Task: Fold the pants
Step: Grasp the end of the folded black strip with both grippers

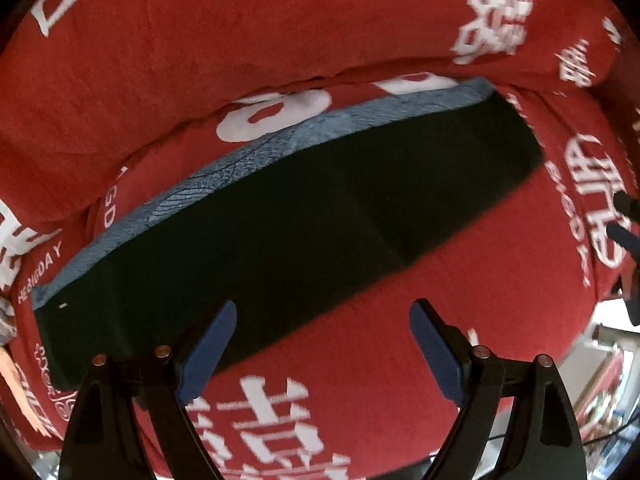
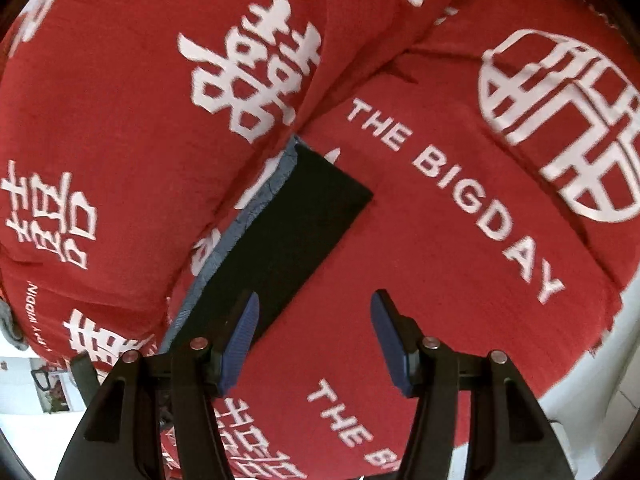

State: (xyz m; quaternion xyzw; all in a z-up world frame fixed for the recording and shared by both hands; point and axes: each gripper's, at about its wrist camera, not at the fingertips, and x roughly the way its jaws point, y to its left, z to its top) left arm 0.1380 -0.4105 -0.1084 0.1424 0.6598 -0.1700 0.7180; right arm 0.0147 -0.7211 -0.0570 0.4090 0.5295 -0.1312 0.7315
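The pants [image 1: 280, 224] are dark, almost black, and lie flat as a long narrow strip on a red sofa seat. A blue-grey patterned edge [image 1: 224, 172] runs along their far side. My left gripper [image 1: 324, 344] is open and empty, hovering just above the near edge of the strip. In the right wrist view the pants [image 2: 296, 232] run away from the camera, ending in a square end [image 2: 340, 184]. My right gripper [image 2: 316, 332] is open and empty, its left finger [image 2: 242, 340] over the pants' near part.
The red cover [image 2: 460, 240] with white characters and "THE BIG DAY" lettering drapes the seat and the backrest [image 1: 240, 20]. The right gripper's fingers [image 1: 624, 224] show at the right edge of the left wrist view. Floor and clutter [image 1: 604, 384] lie beyond the seat's edge.
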